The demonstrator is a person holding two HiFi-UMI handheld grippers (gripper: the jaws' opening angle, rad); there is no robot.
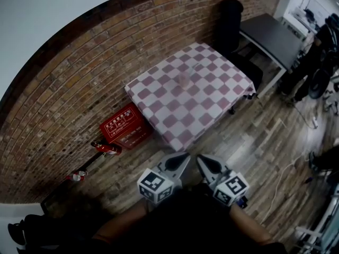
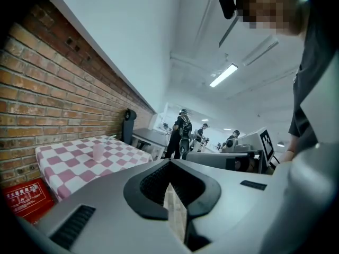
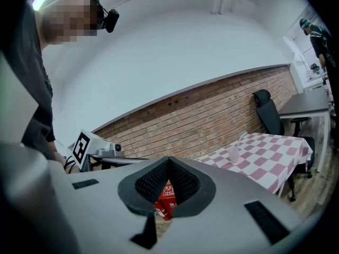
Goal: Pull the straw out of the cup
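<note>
A pale, translucent cup [image 1: 183,79] stands near the middle of a table with a pink-and-white checked cloth [image 1: 175,110]. The cup also shows small in the left gripper view [image 2: 98,151] and in the right gripper view [image 3: 233,153], where a thin straw [image 3: 241,140] leans out of it to the right. Both grippers are held low, close to the person's body and well short of the table. The left gripper [image 1: 185,157] [image 2: 170,162] and the right gripper [image 1: 201,159] [image 3: 169,159] have their tips together and nothing between them.
A red crate [image 1: 125,126] and a red fire extinguisher [image 1: 106,147] lie on the wooden floor by the brick wall [image 1: 63,89], left of the table. Behind the table are a black chair [image 1: 229,23] and a dark desk [image 1: 273,36]. People stand at the far right [image 1: 312,57].
</note>
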